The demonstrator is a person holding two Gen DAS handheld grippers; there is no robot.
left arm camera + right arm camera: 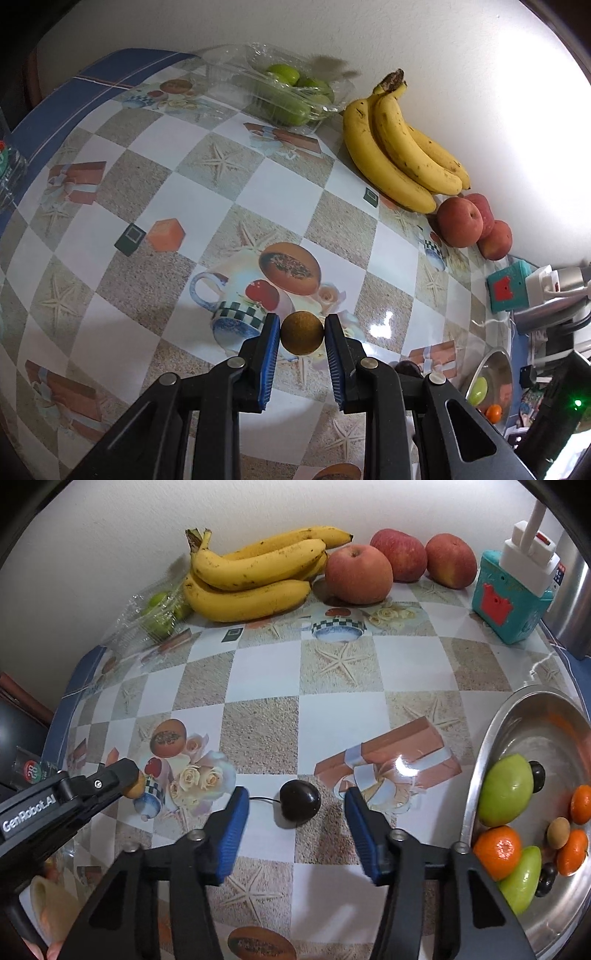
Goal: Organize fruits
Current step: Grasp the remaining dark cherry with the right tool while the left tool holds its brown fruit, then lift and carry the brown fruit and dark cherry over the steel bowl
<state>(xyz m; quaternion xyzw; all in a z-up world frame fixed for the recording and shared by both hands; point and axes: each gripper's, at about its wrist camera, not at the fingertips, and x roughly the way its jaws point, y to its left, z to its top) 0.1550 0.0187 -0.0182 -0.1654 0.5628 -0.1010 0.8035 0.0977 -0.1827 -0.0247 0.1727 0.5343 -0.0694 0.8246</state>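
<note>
Right wrist view shows the metal bowl [495,738] at the table's right edge already part filled: two green fruits [508,794], several small oranges [496,851], a small tan round fruit [558,832] and a couple of dark ones lie inside it. So a good share of the sorting looks done.

A dark cherry [300,799] with a thin stem rests on the patterned tablecloth [266,686], between the blue pads of the right gripper [294,805]. Both pads stand clear of it, so nothing is grasped there yet.

Left wrist view shows the left gripper [302,333] clenched on a small brown round fruit [302,333], pinched between its pads above the tablecloth and well apart from the bowl, which sits low at the right of that view.

Along the wall, a banana bunch [255,576] and three red apples [358,574] rest in a row, and green fruits sit in a clear plastic tray [155,613] at the far left. Whether these are meant to move I cannot tell.

By my judgement, what is left is at least delivering the brown fruit and picking up the cherry.
</note>
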